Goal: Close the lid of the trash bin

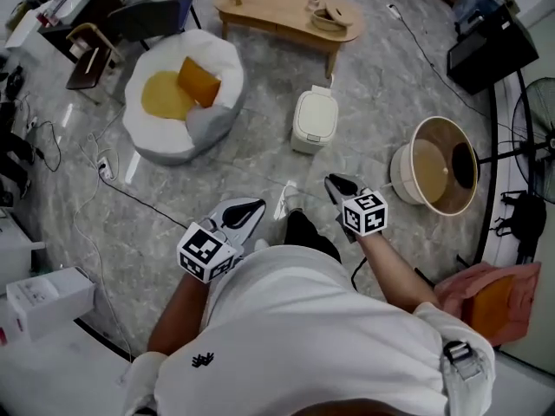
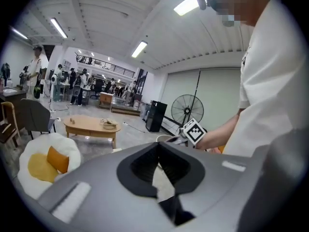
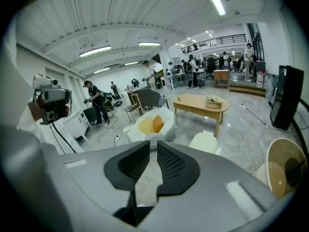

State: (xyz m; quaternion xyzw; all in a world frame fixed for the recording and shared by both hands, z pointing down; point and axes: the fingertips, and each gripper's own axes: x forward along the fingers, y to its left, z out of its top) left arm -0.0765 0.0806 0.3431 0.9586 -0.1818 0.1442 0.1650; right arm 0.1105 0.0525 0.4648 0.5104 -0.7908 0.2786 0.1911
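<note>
The cream plastic trash bin (image 1: 314, 120) stands on the grey marbled floor (image 1: 381, 94), well ahead of me. My left gripper (image 1: 257, 206) is pinched together on nothing and my right gripper (image 1: 332, 181) shows a slim, empty gap. Coming in from this far, I judge a careless push could shove or tip the light bin instead of seating its lid

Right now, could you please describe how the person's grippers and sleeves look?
Both the left gripper and the right gripper have grey bodies, black textured tongs and a white cube with black square markers. The person wears a white short-sleeved shirt.
</note>
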